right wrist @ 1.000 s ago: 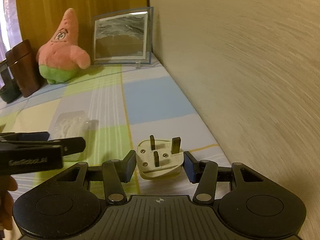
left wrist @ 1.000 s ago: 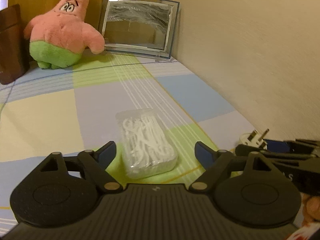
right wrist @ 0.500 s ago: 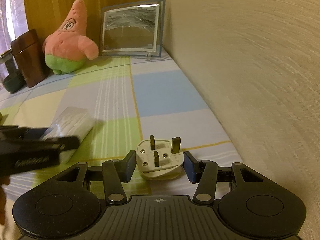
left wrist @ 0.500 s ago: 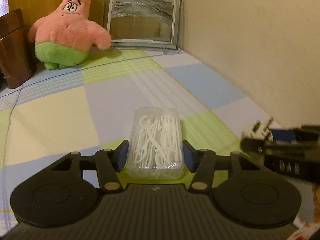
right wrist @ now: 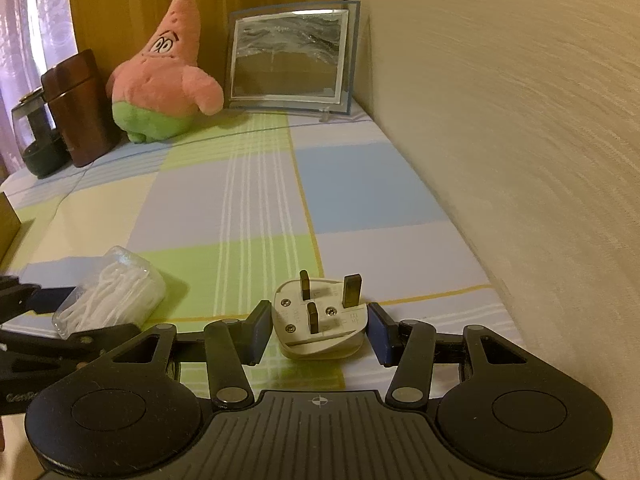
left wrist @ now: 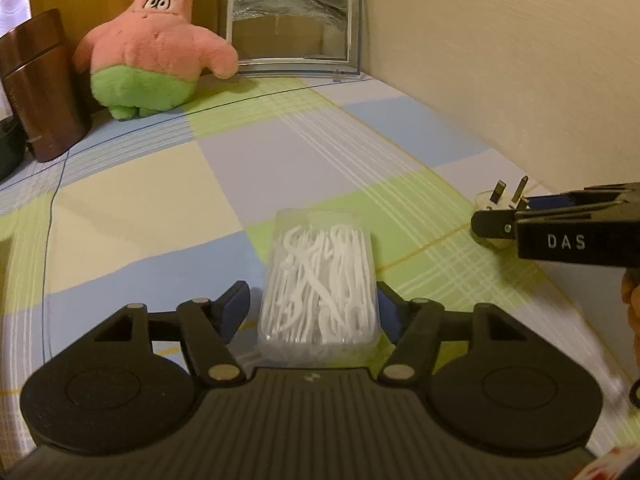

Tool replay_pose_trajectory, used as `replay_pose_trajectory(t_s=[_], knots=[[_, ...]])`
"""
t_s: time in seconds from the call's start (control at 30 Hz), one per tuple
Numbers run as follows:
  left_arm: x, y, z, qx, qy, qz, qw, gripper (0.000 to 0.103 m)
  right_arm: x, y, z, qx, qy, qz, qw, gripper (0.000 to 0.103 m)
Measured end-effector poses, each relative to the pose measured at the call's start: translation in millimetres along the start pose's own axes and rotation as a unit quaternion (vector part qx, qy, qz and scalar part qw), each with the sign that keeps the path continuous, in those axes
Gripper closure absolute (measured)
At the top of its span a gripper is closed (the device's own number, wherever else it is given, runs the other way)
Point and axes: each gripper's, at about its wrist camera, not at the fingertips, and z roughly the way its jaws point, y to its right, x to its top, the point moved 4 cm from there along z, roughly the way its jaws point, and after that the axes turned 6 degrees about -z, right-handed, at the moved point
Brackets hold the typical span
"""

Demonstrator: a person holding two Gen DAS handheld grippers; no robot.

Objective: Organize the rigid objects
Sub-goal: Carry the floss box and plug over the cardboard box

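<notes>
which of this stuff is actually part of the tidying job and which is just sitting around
In the job:
- clear box of floss picks, between the left gripper jaws, which have just been opening
- white plug, between the right gripper jaws

Just lying about:
- pink star plush
- sand picture frame
- brown canister
- checked cloth

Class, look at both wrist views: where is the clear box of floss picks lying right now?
The clear box of floss picks lies on the checked cloth between the left gripper fingers, left of the white plug; the right wrist view shows it at lower left.
</notes>
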Motion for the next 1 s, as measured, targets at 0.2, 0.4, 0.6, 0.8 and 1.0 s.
replay_pose_trajectory(t_s=[0.2,0.4,0.6,0.8,1.0], knots=[[5.4,1.2,8.0,-0.001,-0.002,0.003,1.0000,0.043,0.1,-0.4,0.4,0.001,0.001,0.000,1.000,0.056],[7.5,0.8,8.6,0.000,-0.003,0.000,1.0000,0.050,-0.6,-0.9,-0.2,0.003,-0.001,0.001,1.000,0.056],[1.7,-4.8,1.0,0.005,0.000,-0.009,0.9999,0.050,0.1,-0.9,-0.5,0.004,-0.001,0.004,1.000,0.056],[-2.9,-11.7,-13.0,0.006,0.001,-0.025,0.9997,0.051,1.0,-6.1,-3.0,0.006,-0.003,0.003,1.000,0.056],[-4.0,-17.5,-40.7,0.004,0.010,-0.046,0.9989,0.051,4.8,-20.3,-20.5,0.010,0.007,0.005,1.000,0.056]])
